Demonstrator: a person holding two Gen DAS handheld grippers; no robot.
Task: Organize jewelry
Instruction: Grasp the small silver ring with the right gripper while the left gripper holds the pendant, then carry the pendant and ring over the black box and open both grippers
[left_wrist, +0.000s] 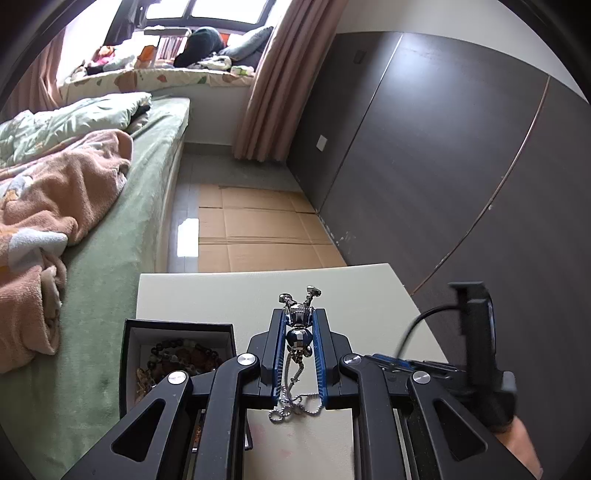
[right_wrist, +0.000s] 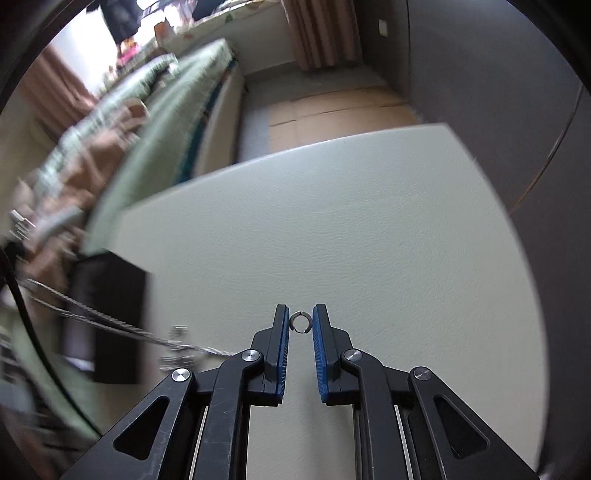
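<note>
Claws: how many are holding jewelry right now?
2. The left claw grips a metal pendant above the table; the right claw pinches a small ring.

A home bedroom: bed (left_wrist: 110, 221) with rumpled blankets (left_wrist: 55, 192) (unmade), curtains (left_wrist: 273, 81), wardrobe doors (left_wrist: 443, 147).

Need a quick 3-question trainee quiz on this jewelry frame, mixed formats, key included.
1. True or false: the left gripper holds a metal figure pendant with a chain.
2. What sits between the right gripper fingertips? A) bead bracelet B) small ring C) earring
3. Fill in: the beaded jewelry lies inside the black ____.

Key: 1 true; 2 B; 3 box.
</note>
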